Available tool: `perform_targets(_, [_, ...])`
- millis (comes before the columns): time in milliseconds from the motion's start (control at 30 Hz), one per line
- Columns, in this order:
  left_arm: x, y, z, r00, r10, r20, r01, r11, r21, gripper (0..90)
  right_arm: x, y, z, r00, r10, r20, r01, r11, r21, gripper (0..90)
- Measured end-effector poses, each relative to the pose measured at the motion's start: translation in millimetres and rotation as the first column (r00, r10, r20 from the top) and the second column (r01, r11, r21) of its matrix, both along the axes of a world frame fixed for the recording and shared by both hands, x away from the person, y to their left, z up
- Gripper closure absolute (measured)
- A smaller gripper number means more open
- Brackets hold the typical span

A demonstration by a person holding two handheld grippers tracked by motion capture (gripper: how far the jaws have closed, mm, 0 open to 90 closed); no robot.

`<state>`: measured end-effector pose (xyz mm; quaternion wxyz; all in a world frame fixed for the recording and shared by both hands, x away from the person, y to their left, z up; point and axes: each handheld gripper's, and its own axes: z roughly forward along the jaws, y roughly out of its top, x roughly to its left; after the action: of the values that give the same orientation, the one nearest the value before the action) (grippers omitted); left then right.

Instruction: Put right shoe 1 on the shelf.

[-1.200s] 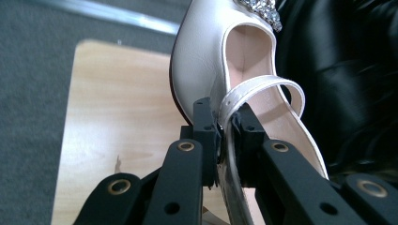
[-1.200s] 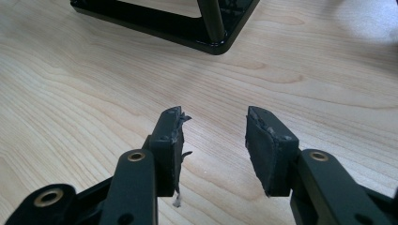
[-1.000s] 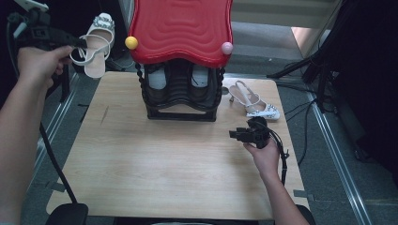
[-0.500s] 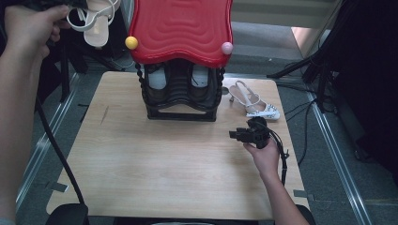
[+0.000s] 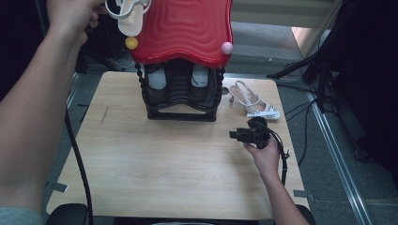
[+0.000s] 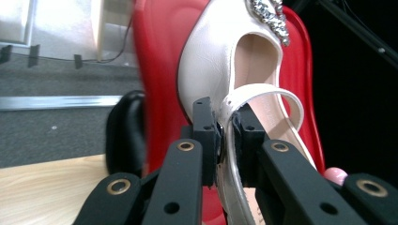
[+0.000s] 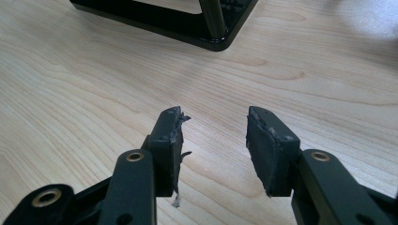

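Left gripper (image 6: 224, 136) clamped on the heel strap of a white sandal (image 6: 225, 70), pads pinching the strap from both sides. Sandal hanging off the jaw tips, rhinestone trim at the far end. Directly beyond it: red wavy top (image 6: 159, 70) of the shoe rack, close behind the shoe, possibly touching, hard to tell from this angle. In the high view, left hand (image 5: 75, 14) up at the top-left edge, sandal (image 5: 129, 16) overlapping the red top's left corner (image 5: 183, 28), just above a yellow knob (image 5: 131, 43).

Centre: black rack frame (image 5: 180, 93) on the wooden table (image 5: 164, 159), under the red top; pair of shoes (image 5: 158, 77) parked inside it. Pink knob (image 5: 227, 48) on the top's right corner.

Right of the rack: second white sandal (image 5: 256, 101) lying flat on the table, just ahead of the right gripper (image 5: 238, 135), apart from it.

Right gripper (image 7: 213, 136) released, jaws spread, nothing between them, low over bare wood. Rack base corner (image 7: 211, 35) ahead of its tips, well clear. Pads worn and frayed. Right hand (image 5: 265, 157) near the table's right edge, cable trailing beside it.
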<state>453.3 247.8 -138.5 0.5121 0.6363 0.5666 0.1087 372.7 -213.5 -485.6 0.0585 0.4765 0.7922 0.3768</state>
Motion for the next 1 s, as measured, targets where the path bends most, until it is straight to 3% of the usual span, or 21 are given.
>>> perform_targets(133, [2.6, -19.5, -2.3, 0.9998, -0.008, 0.016, 0.007, 0.9997, 0.023, 83.4, -0.7, -0.7, 0.4, 1.0, -0.001, 0.002, 0.001, 1.0, 0.0, 57.0])
perform_targets(433, [12.8, -46.9, -27.7, 0.9997, 0.003, 0.024, -0.002, 0.9995, -0.031, 83.3, -2.4, -1.9, 1.3, 1.0, -0.004, 0.008, 0.004, 1.0, 0.004, 57.0])
perform_targets(733, [14.7, -52.4, -44.0, 0.9996, 0.016, 0.021, -0.014, 0.9941, -0.108, 83.1, -2.8, -2.5, 1.3, 1.0, -0.004, 0.008, 0.004, 1.0, 0.008, 57.0])
perform_targets(833, [15.4, -50.6, -46.9, 0.9999, 0.011, 0.0, -0.011, 0.9964, -0.084, 82.9, -3.1, -2.6, 1.3, 0.9999, -0.006, 0.009, 0.006, 0.9999, 0.008, 56.9])
perform_targets(900, [16.3, -51.2, -49.2, 0.9997, 0.02, -0.012, -0.02, 0.9993, -0.031, 82.4, -2.9, -2.7, 1.1, 1.0, -0.006, 0.007, 0.006, 1.0, 0.007, 56.9])
perform_targets(1000, [16.2, -47.6, -52.8, 0.9997, 0.018, -0.015, -0.019, 0.9983, -0.055, 81.9, -2.9, -2.2, 1.1, 0.9999, -0.004, 0.012, 0.004, 1.0, 0.006, 56.9])
